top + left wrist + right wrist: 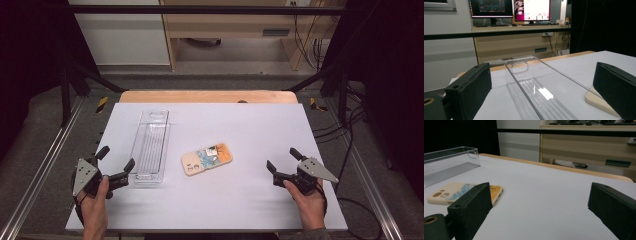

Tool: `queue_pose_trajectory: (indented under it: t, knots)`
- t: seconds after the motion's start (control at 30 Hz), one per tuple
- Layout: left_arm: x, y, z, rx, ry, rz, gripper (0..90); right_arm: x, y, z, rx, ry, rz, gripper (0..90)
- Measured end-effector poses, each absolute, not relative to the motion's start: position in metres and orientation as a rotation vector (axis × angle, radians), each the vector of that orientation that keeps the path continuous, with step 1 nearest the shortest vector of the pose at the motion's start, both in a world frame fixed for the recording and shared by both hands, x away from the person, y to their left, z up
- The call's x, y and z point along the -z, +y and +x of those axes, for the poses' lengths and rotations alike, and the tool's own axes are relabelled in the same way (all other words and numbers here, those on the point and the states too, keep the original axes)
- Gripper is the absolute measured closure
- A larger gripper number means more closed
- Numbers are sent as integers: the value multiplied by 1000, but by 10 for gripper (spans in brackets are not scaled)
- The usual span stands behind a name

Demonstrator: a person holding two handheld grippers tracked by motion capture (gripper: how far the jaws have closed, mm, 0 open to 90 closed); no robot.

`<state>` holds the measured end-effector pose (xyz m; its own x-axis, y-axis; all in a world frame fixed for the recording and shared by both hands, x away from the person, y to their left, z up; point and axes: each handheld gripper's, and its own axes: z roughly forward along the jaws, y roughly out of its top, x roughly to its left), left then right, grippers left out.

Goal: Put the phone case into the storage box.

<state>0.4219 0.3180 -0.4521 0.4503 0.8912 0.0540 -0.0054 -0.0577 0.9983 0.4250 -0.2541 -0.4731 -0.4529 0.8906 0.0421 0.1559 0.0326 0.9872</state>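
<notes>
Phone case (206, 158) flat mid-table, clear plastic tray (150, 145) just beside it; left gripper (116, 164) at tray's near end, right gripper (283, 160) apart, both w/ jaws spread, empty.

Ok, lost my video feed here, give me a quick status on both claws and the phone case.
Left claw open, at clear tray's near end. Right claw open, empty, right of phone case. Case flat on table, untouched. Nothing between.
</notes>
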Motion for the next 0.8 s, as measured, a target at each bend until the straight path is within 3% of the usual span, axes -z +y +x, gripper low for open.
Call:
queue_pose_trajectory:
  t: [0.4,0.8]
  knots:
    - [454,317,422,-875,850,1442,17,471,-241,427,-1409,1728,1091,58]
    - [455,313,423,-867,842,1463,15,440,-203,438,-1360,1838,1055,68]
